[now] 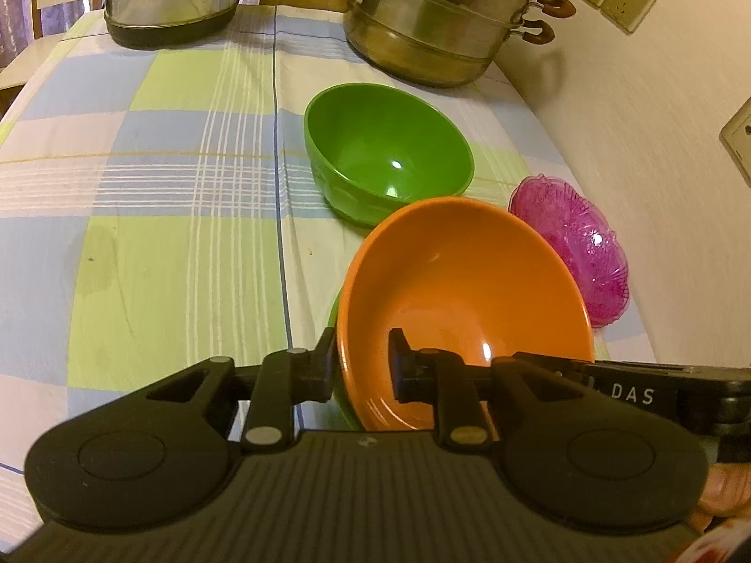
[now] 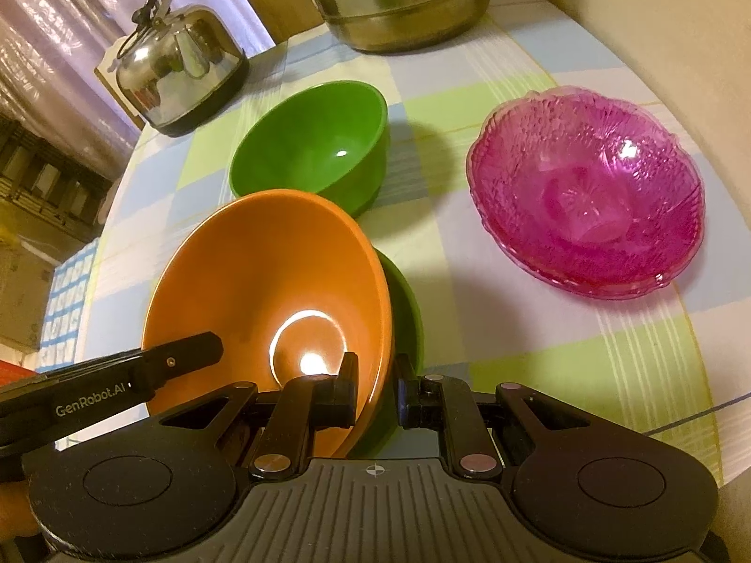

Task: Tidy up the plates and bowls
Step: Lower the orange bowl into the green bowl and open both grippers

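Now left claw (image 1: 359, 370) clamped on orange bowl (image 1: 462, 291) rim, right claw (image 2: 375, 391) clamped on opposite rim, bowl tilted

Glossy orange bowl (image 1: 462, 281); pink patterned glass bowl (image 2: 586, 192); shiny metal kettle (image 2: 180, 68); cloth tablecloth (image 1: 164, 216).

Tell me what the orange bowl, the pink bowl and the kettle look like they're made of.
Orange bowl: opaque and glossy with a soft glare, probably melamine or glazed ceramic. Pink bowl: see-through with pressed patterns, glass or clear plastic. Kettle: mirror-bright, likely polished steel.
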`<state>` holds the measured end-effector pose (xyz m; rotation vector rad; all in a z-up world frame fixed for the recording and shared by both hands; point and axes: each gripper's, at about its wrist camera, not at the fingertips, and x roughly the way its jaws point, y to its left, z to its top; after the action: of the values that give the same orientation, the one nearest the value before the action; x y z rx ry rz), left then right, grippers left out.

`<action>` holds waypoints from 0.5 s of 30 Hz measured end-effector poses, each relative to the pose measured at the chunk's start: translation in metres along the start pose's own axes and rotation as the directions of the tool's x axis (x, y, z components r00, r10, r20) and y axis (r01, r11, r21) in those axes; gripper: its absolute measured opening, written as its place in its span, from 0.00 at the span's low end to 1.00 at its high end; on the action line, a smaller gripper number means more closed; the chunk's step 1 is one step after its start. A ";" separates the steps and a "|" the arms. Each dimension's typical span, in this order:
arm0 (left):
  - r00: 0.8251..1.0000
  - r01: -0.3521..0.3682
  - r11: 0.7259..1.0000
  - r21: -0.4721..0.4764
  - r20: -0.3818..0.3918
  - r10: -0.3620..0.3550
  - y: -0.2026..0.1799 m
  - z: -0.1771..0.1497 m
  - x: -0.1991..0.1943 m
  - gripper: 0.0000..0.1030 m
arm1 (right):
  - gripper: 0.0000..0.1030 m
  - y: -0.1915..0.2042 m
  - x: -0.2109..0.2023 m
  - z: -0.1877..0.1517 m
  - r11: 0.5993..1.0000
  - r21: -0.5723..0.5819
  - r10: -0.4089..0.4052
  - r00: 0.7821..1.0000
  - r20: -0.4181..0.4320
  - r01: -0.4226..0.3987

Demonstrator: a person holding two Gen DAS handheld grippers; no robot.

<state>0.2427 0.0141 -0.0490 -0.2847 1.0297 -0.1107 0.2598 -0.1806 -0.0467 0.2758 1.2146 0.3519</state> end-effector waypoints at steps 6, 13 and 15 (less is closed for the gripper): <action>1.000 0.006 1.000 -0.007 0.001 -0.006 0.004 0.000 -0.001 0.19 | 0.15 -0.005 0.000 0.000 0.999 0.045 0.020 1.000 0.013 -0.020; 1.000 -0.002 1.000 -0.013 0.016 0.003 0.009 0.001 -0.003 0.19 | 0.15 -0.004 -0.002 0.003 0.999 0.046 0.010 1.000 0.025 -0.011; 1.000 -0.005 1.000 -0.008 0.015 0.005 0.009 0.001 -0.002 0.19 | 0.15 -0.003 -0.001 0.003 0.999 0.036 0.006 1.000 0.029 -0.007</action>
<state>0.2421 0.0236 -0.0492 -0.2899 1.0159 -0.0994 0.2629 -0.1835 -0.0456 0.3149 1.1927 0.3307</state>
